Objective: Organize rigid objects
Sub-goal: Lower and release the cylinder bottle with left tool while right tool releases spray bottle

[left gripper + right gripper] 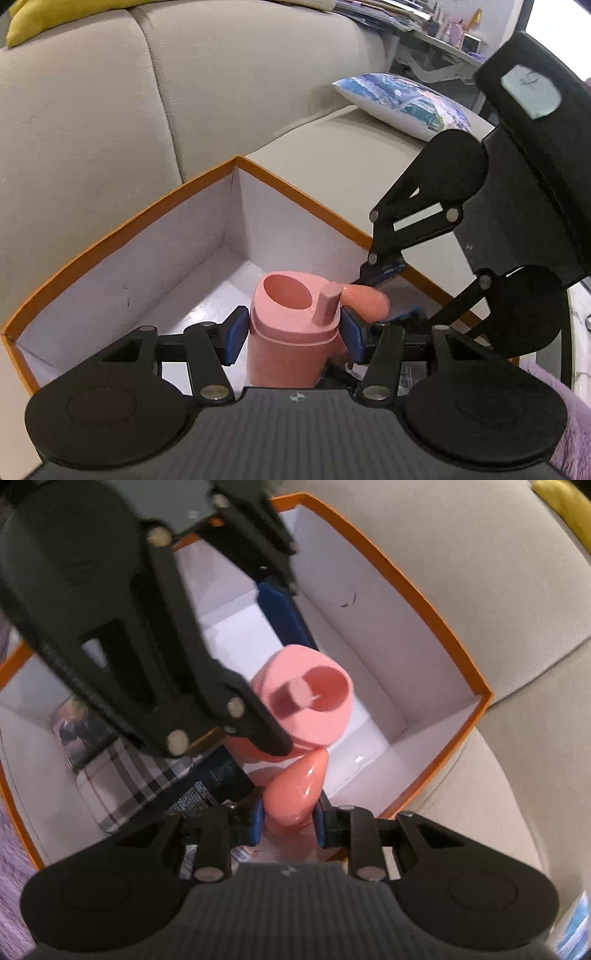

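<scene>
Already inside box [122, 236], near its right wall: pink can [291, 332] clasped by left gripper [293, 338], spout [295, 790] pinched by right gripper [290, 818]; release left.

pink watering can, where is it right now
In both wrist views the pink watering can sits inside the orange-rimmed box on the sofa, body between the left gripper pads, spout held by the right gripper.

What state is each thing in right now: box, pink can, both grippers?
Orange-rimmed box: open, no lid on.
Pink watering can: upright inside box.
Left gripper: shut on the can's body.
Right gripper: shut on the can's spout.
</scene>
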`<state>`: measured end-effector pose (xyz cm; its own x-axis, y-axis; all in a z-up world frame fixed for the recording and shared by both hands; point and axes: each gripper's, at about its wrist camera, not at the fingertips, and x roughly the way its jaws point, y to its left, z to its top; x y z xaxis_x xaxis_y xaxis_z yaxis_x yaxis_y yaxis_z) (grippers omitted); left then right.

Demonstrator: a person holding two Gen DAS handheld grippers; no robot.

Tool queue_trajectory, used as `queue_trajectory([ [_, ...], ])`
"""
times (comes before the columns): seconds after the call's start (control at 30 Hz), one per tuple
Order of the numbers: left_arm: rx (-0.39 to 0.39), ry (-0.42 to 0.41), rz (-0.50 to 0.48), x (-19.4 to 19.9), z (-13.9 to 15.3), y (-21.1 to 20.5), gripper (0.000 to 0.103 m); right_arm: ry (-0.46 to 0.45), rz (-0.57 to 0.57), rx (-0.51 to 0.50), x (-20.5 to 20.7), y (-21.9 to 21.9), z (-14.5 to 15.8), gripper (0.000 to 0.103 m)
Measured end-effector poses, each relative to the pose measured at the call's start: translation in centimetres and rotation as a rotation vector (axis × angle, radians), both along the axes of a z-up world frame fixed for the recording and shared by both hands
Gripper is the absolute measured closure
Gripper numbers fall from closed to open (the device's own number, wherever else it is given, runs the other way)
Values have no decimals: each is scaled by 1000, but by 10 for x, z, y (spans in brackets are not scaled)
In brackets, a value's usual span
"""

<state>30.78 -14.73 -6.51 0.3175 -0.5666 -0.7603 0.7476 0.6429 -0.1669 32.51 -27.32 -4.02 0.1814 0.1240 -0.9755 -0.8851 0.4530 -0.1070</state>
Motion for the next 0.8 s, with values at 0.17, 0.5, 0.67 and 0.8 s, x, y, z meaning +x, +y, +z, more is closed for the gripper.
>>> queue_trajectory([
  [0.17, -5, -4, -20, 0, -1, 2, 42, -58, -49, 41, -7, -4, 10, 60],
  [0.5, -2, -34, -48, 5, -8, -14, 42, -87, -96, 63, -13, -13, 14, 69],
  [0.67, 30, -58, -105, 1, -7, -15, 42, -90, -99, 68, -11, -14, 18, 69],
  [0.8, 106, -60, -180, 1, -1, -20, 42, -93, -99, 64, -11, -14, 20, 69],
])
